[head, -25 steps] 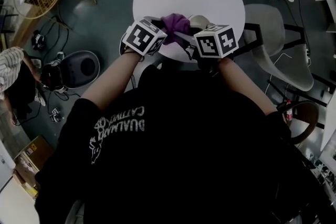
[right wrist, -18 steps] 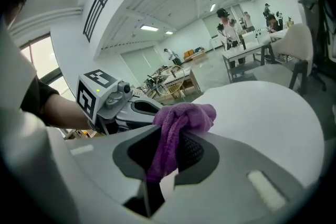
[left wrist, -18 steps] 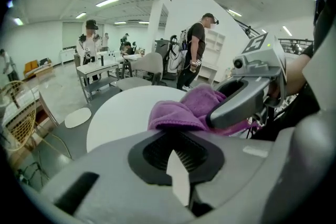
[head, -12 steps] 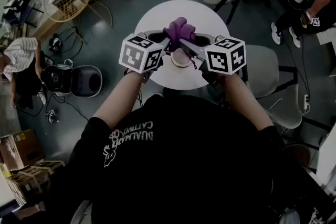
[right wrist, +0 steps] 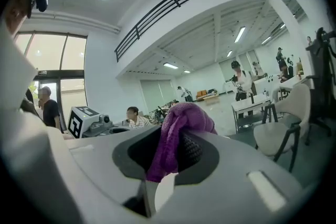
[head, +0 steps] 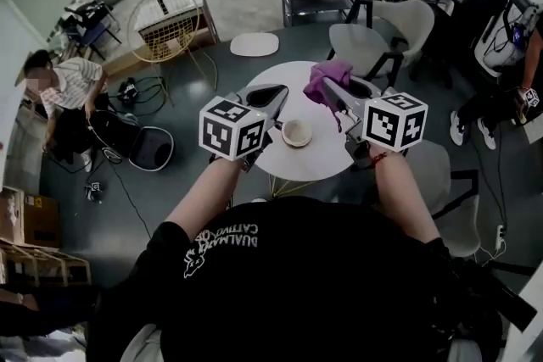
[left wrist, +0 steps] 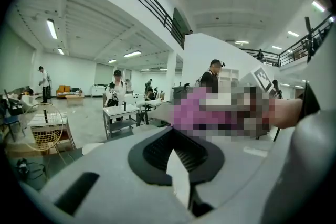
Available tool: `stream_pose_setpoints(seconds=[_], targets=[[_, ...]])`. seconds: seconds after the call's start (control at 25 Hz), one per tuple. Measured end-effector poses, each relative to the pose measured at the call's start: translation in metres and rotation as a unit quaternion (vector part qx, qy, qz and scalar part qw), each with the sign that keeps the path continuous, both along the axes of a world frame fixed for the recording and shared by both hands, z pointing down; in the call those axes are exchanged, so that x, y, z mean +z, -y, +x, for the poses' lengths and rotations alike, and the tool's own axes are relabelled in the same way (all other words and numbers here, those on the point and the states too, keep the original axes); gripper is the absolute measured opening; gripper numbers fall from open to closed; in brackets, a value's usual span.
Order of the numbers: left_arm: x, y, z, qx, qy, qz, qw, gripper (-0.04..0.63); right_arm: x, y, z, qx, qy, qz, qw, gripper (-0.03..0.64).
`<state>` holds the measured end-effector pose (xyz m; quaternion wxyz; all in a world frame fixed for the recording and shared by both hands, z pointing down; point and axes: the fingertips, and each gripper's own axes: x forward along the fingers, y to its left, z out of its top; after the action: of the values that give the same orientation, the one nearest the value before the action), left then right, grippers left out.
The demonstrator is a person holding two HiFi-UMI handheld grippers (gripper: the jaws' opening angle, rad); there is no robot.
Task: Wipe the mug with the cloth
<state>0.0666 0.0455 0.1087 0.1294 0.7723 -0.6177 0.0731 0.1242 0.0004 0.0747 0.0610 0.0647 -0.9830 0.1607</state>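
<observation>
Mug: the small cream ceramic mug stands upright on the round white worktop, and neither gripper touches it. It is probably hard, smooth and breakable, so it is best taken firmly by the rim or wall.
Cloth: the purple knitted cloth looks soft and light and bunches easily. It is held up above the mug.
Right gripper: the right gripper is clamped on a fold of the cloth.
Left gripper: the left gripper has its jaws together with nothing between them.

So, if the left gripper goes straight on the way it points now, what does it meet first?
Probably the purple cloth clamped in the right gripper, just ahead of the shut left gripper; the depth between them is unclear.
</observation>
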Motion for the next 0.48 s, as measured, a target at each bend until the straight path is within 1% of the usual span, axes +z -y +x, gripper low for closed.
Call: stream_pose_setpoints(seconds=[0.08, 0.16, 0.28, 0.48], targets=[[-0.010, -0.017, 0.010, -0.010, -0.011, 0.011, 0.9998, 0.003, -0.006, -0.013, 0.010, -0.005, 0.010, -0.004, 1.000, 0.072], [-0.015, -0.029, 0.020, -0.026, -0.033, 0.020, 0.9989, 0.003, -0.005, -0.025, 0.021, -0.015, 0.011, -0.005, 1.000, 0.072], [-0.015, -0.043, 0.035, -0.051, -0.054, 0.024, 0.9970, 0.003, 0.004, -0.042, 0.038, -0.040, -0.007, -0.002, 0.999, 0.072], [-0.006, -0.066, 0.064, -0.080, -0.069, 0.024, 0.9941, 0.003, 0.017, -0.065, 0.061, -0.068, -0.028, 0.008, 0.997, 0.072]])
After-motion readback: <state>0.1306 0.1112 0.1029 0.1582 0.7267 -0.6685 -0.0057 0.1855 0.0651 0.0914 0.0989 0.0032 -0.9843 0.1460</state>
